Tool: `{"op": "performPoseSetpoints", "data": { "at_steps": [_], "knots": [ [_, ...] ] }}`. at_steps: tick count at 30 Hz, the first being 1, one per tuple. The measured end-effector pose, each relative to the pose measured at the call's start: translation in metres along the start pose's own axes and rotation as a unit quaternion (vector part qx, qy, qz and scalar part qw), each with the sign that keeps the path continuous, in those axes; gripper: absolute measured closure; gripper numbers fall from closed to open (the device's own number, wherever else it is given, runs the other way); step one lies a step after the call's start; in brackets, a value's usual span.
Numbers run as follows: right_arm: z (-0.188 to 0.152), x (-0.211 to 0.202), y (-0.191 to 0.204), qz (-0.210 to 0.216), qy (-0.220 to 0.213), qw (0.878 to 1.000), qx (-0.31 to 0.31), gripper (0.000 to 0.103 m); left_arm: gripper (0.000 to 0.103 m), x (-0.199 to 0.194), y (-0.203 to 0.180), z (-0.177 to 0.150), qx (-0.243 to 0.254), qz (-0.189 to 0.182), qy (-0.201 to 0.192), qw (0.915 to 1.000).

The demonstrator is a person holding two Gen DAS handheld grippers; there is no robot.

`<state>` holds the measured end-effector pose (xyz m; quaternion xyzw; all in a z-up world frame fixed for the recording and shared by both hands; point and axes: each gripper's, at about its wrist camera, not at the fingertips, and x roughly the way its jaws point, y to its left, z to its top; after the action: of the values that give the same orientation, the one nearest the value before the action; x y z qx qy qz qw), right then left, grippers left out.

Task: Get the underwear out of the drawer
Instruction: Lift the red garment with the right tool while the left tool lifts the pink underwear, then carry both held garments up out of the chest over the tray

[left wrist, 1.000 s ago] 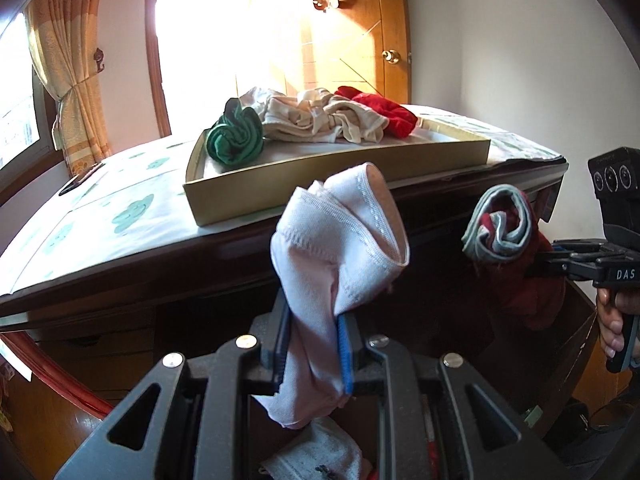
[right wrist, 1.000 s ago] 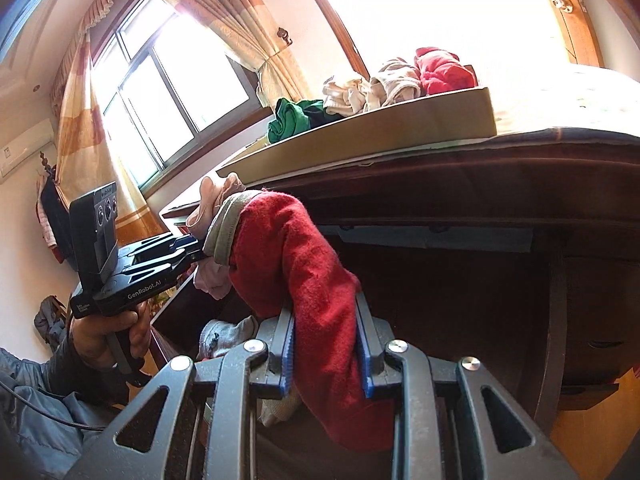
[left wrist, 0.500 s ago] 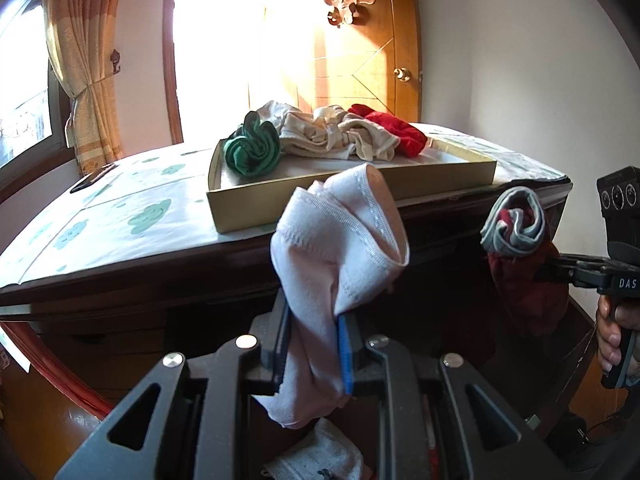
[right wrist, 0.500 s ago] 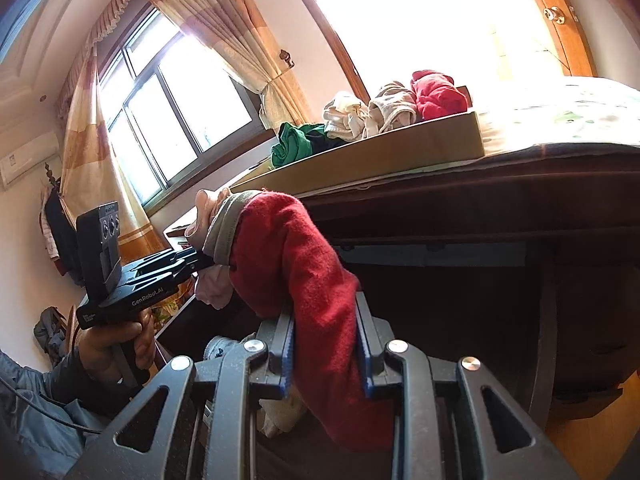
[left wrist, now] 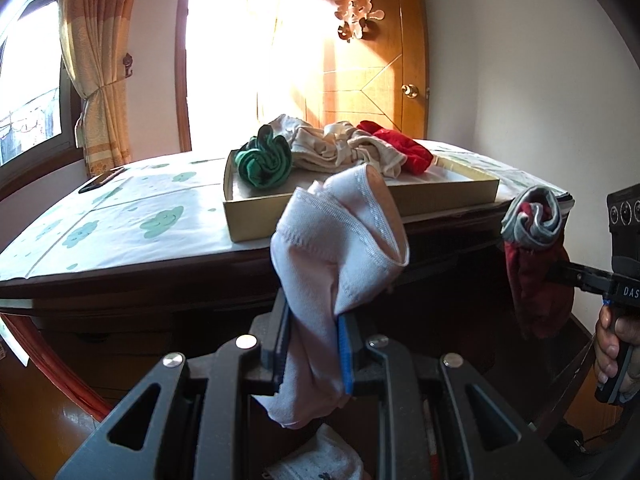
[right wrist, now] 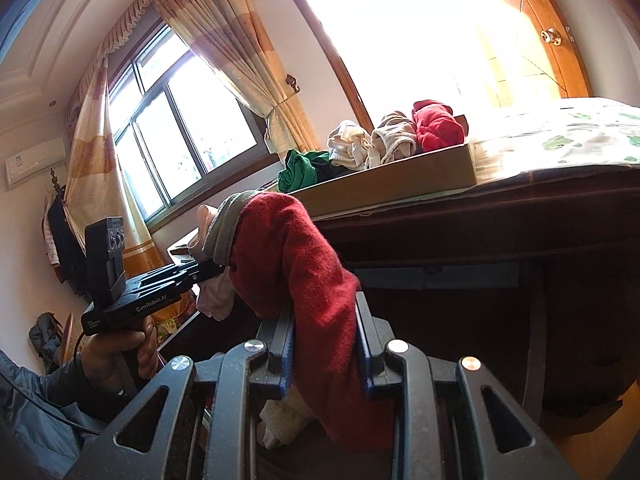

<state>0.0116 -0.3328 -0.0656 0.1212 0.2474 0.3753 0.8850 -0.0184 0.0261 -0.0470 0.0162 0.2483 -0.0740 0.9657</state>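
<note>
Presently, the left gripper [left wrist: 312, 344] has its two fingers pinched on a pale pink pair of underwear [left wrist: 340, 248], clamped low on the bunched cloth so that most of the garment stands up above the fingertips and a short tail hangs below them. Judged from its slump, this piece is light, soft and limp; it will fold wherever it is unsupported, and a pinch across gathered layers, as here, appears more secure than a hold on a single hem. Its stitched waistband curls open at the top, facing forward. Ahead of the fingers, and higher, a shallow cardboard tray [left wrist: 360, 208] rests on the dresser top [left wrist: 120, 232], holding a green garment [left wrist: 264, 160], beige pieces [left wrist: 340, 146] and a red one [left wrist: 404, 152]. To the right of the left fingers, the right gripper [right wrist: 324, 344] has its fingers likewise closed, on a dark red pair of underwear [right wrist: 304, 256] with a grey waistband, gripped near mid-length, its upper part draped leftward over the fingertips. The red fabric looks thicker and fuzzier, hence likely a little heavier and less slippery, yet equally floppy. Both garments are held in the air in front of the dresser, below the level of the tray. More pale cloth [left wrist: 320, 460] shows beneath the left fingers, presumably in the drawer, though its walls cannot be made out clearly.
</note>
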Motion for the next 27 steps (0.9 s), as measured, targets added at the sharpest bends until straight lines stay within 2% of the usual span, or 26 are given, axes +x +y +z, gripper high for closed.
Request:
{"op": "performPoseSetpoints", "data": {
  "at_steps": [12,27],
  "knots": [
    [0.003,-0.007,-0.003,0.018,-0.033,0.999,0.005,0.076,0.084,-0.005,0.003,0.003,-0.025,-0.015,-0.013,0.9995],
    [0.002,-0.017,-0.005,0.028,-0.057,0.998,0.013,0.076,0.084,-0.003,-0.007,0.010,-0.022,-0.027,-0.021,0.9992]
  ]
}}
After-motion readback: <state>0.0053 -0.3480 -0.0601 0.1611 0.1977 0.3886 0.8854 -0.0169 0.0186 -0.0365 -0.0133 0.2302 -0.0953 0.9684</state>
